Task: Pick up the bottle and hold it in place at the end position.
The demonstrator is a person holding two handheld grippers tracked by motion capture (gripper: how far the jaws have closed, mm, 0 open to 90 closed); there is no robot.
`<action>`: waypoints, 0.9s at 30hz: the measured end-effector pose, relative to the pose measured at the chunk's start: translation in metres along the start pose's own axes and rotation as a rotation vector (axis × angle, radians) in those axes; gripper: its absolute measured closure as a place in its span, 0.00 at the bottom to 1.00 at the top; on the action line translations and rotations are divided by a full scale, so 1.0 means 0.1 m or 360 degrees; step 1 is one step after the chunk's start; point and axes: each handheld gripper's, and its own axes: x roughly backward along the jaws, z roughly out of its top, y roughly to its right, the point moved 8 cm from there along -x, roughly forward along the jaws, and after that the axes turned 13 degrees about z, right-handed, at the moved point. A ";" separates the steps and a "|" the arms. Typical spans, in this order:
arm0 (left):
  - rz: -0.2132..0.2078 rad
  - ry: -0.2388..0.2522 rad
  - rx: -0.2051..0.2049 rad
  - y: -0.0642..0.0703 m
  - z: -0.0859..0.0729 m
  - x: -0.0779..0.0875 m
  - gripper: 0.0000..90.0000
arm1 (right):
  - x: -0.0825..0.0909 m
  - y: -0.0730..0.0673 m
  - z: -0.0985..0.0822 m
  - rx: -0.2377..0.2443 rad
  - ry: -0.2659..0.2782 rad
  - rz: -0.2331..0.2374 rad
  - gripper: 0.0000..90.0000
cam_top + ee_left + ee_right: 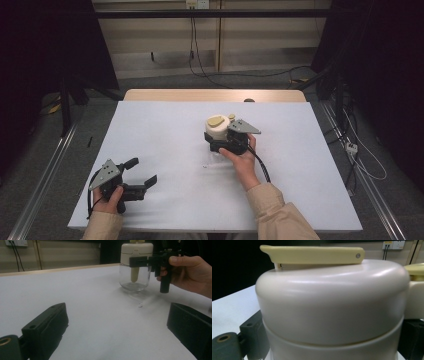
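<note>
A clear glass jar (216, 131) with a cream lid and a pale yellow flap on top stands upright near the middle of the white table (165, 130). My right gripper (212, 142) is shut on the jar's lid, one black jaw on each side. In the right gripper view the lid (332, 302) is very close under the yellow flap (312, 253). The left gripper view has the jar (135, 277) far ahead, a yellow stick hanging inside it, with the right gripper (142, 261) across the lid. My left gripper (141, 171) rests open at the front left, nothing between its jaws (120, 315).
A tiny dark speck (205, 166) lies on the table just in front of the jar. The table's wooden far edge (215, 95) lies beyond the white sheet. Cables and a power strip (351, 147) lie on the floor to the right.
</note>
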 end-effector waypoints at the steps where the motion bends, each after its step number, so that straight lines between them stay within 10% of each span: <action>1: -0.0001 0.0003 0.0000 0.00 0.00 0.00 0.03 | -0.01 0.00 0.00 0.0004 -0.0002 0.0003 0.08; 27: 0.0001 0.0010 0.0011 0.00 0.00 0.00 0.03 | -0.09 0.06 -0.02 0.0013 -0.0014 -0.0008 0.08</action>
